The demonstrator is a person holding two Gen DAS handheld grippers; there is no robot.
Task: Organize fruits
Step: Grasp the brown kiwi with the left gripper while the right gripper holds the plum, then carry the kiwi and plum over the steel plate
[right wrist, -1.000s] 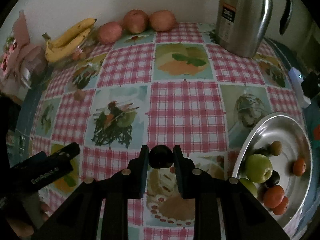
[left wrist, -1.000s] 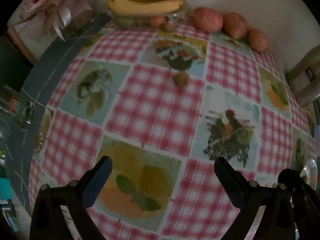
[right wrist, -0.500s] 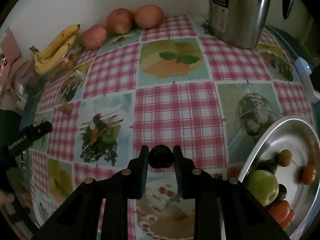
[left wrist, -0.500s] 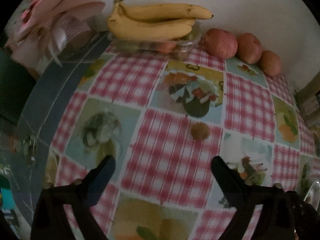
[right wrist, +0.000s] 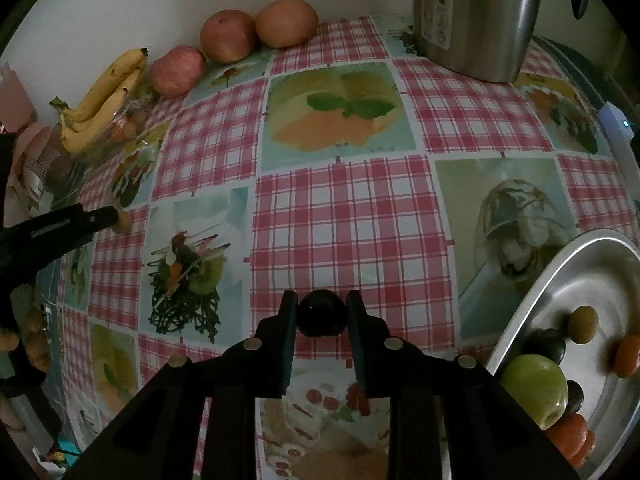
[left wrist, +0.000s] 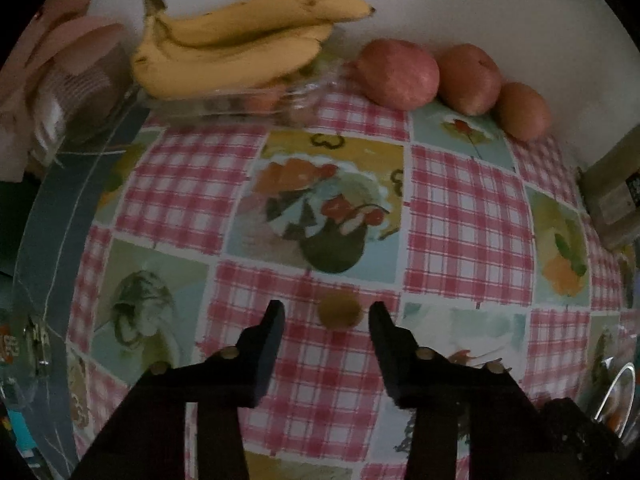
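Closing in since a second ago, the left gripper [left wrist: 326, 314] narrows its fingers around, not yet touching, the small brown fruit [left wrist: 340, 309] on the bench [left wrist: 460, 216], ready to lift it, while the right gripper [right wrist: 322, 312] stays clamped on a dark plum [right wrist: 321, 312] near the steel tray [right wrist: 560, 276] at right.

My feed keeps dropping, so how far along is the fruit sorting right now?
Done: a green apple and several small fruits lie in the metal tray. In hand: the right gripper holds a dark plum; the left gripper, jaws just closing, flanks a small brown fruit. Left: bananas and three red apples by the wall.
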